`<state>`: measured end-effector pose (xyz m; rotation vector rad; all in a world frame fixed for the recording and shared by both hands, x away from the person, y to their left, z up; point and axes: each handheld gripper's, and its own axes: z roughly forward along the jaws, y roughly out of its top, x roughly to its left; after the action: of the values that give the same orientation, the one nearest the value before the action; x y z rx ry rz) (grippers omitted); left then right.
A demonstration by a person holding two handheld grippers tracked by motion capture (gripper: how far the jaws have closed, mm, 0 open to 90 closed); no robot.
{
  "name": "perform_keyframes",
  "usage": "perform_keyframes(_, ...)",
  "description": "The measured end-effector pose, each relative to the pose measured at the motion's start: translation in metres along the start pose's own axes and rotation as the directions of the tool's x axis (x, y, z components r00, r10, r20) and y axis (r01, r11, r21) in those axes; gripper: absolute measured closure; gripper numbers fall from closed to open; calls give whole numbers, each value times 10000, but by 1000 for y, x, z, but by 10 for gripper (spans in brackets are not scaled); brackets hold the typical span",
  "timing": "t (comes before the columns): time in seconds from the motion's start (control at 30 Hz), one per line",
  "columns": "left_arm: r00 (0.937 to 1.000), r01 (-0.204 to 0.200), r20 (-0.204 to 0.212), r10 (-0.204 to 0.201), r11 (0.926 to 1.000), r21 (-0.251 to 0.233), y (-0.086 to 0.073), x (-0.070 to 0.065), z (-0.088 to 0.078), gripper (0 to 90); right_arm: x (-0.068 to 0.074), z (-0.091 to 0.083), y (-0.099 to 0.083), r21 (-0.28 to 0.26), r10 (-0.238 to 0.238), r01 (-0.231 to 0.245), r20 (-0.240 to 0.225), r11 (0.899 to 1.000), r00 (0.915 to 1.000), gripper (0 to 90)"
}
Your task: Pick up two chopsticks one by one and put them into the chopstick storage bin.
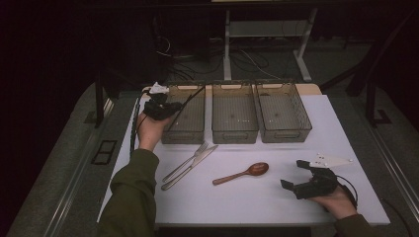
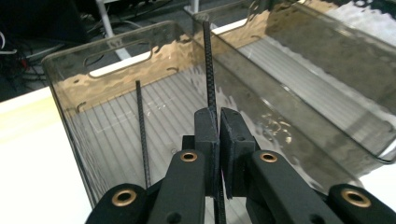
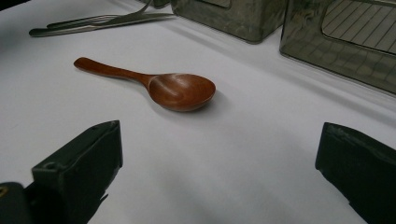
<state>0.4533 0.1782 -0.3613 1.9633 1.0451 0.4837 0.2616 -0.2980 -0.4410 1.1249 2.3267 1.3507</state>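
Note:
My left gripper (image 1: 168, 107) hovers at the left edge of the left clear bin (image 1: 187, 129), shut on a thin black rod (image 1: 191, 98) that slants over the bin. In the left gripper view the pads (image 2: 205, 128) pinch that rod (image 2: 208, 60), which rises above the bin (image 2: 116, 46). A second black rod (image 2: 142, 135) leans inside this bin. My right gripper (image 1: 296, 177) rests at the front right of the table, jaws wide apart with nothing between them. A brown wooden spoon (image 1: 244, 173) lies just to its left, seen ahead of the open right gripper (image 3: 215, 177) as the spoon (image 3: 180, 91).
A metal fork and knife (image 1: 190, 162) lie side by side on the white table (image 1: 247, 202), left of the spoon. Two more clear bins (image 1: 234, 116) (image 1: 282, 113) stand in a row at the back. Cables and desk legs lie on the floor beyond.

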Motion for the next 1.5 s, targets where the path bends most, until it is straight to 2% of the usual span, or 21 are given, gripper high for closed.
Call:
perform_keyframes(0.2, 9995, 224, -250, -216, 9992, 335, -5, 4, 12, 853, 0, 0, 0, -12, -7, 7, -7, 10000, 10000, 2)
perform_keyframes(0.33, 9983, 495, -323, -482, 9980, 397, -7, 6, 17, 853, 0, 0, 0, -11, -13, 13, -19, 10000, 10000, 2)
perform_keyframes(0.53, 9975, 540, -481, -512, 9968, 585, -8, 4, 23, 848, 0, -1, 0, -9, -31, 31, -9, 10000, 10000, 2)
perform_keyframes(0.57, 9975, 541, -494, -512, 9969, 577, -8, 4, 23, 839, 0, -1, 0, -12, -28, 28, -12, 10000, 10000, 2)
perform_keyframes(0.67, 9976, 372, -609, -338, 9977, 569, -7, 2, 23, 733, 0, -1, 0, -28, -41, 41, -7, 10000, 10000, 2)
perform_keyframes(0.87, 9986, 224, -493, -203, 9988, 429, -6, 0, 22, 664, 0, -1, 0, -32, -66, 66, -6, 10000, 10000, 2)
perform_keyframes(1.07, 9996, 166, -213, -161, 9995, 256, -4, -1, 17, 599, 0, -1, 0, -3, -28, 28, -9, 10000, 10000, 2)
perform_keyframes(1.13, 9997, 241, -41, -241, 9997, 43, -3, -2, 14, 575, -1, 0, 0, -25, 12, -12, 0, 10000, 10000, 2)
perform_keyframes(1.23, 9995, -42, 307, 42, 10000, -14, -1, -4, 9, 540, -1, 0, 0, -33, 43, -43, 22, 10000, 10000, 2)
perform_keyframes(1.3, 9977, -112, 666, 116, 9999, -63, -1, -7, 6, 513, -1, 0, 1, -39, 89, -89, 38, 10000, 10000, 2)
perform_keyframes(1.5, 9910, -284, 1300, 309, 9994, -216, 3, -19, -5, 445, -1, 1, 1, -61, 91, -90, 37, 9999, 10000, 2)
